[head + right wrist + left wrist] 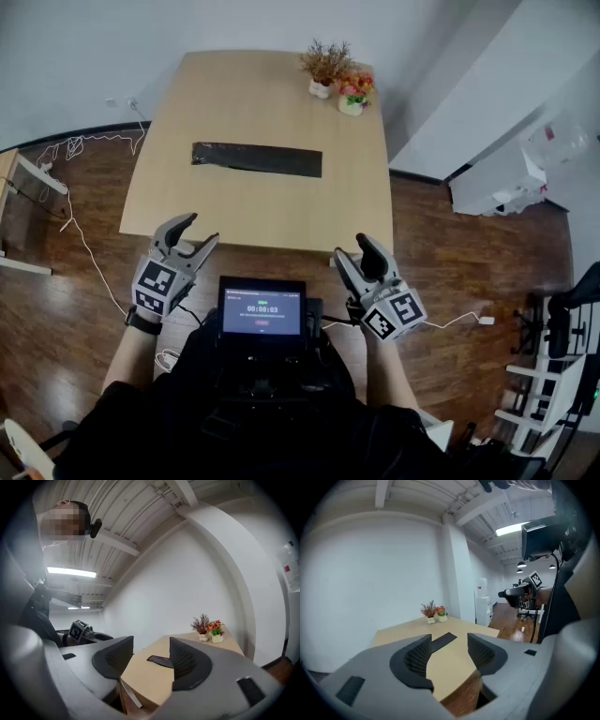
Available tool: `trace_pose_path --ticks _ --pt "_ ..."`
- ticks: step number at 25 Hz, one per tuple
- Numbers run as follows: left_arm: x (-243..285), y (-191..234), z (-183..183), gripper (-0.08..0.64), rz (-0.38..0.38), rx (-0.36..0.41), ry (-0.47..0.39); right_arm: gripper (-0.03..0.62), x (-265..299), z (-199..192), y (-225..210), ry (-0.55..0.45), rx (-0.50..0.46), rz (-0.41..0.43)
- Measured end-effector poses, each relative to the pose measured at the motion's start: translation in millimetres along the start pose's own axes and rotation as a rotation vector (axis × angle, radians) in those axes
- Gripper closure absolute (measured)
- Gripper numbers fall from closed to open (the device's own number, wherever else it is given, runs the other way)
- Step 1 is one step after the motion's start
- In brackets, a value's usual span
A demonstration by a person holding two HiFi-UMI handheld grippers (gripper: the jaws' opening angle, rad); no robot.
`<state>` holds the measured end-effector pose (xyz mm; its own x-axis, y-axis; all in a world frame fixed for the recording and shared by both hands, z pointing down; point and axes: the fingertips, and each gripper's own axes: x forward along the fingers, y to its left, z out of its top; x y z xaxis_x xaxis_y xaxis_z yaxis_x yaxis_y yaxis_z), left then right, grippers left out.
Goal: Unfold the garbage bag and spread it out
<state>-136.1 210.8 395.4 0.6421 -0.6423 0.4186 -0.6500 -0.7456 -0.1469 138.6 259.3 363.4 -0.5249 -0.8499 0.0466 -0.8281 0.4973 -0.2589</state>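
Looking down in the head view, the garbage bag (257,158) lies folded as a long dark strip mid-table (262,94). Its long axis runs left to right, well ahead of both grippers. The left gripper (199,232) and right gripper (352,248) hover near the table's front edge. The strip's left end sits roughly straight ahead of the left one, probably the nearer.

In the left gripper view, the jaws stand apart and empty, with the bag (443,640) far beyond them.

In the right gripper view, the jaws are likewise spread on nothing, and the bag's end (159,661) shows between them.
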Motion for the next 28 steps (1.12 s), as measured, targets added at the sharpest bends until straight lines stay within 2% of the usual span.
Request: trace_pose_path --ticks 5,12,18,23,28 --pt "6 3 -7 0.316 0.006 0.018 0.014 0.345 0 -9 -8 0.013 0.027 -0.005" --pt "14 8 -24 0.324 -0.002 -0.004 0.048 0.345 6 -11 -16 0.033 0.013 -0.004" --pt "30 23 -28 0.324 -0.006 0.011 0.063 0.345 16 -2 -25 0.034 -0.013 -0.015" --pt "94 56 -25 0.324 -0.046 0.052 0.105 0.345 56 9 -61 0.062 -0.016 -0.03" --pt "152 86 -26 0.324 -0.119 0.115 0.145 0.346 102 16 -92 0.093 -0.011 -0.07"
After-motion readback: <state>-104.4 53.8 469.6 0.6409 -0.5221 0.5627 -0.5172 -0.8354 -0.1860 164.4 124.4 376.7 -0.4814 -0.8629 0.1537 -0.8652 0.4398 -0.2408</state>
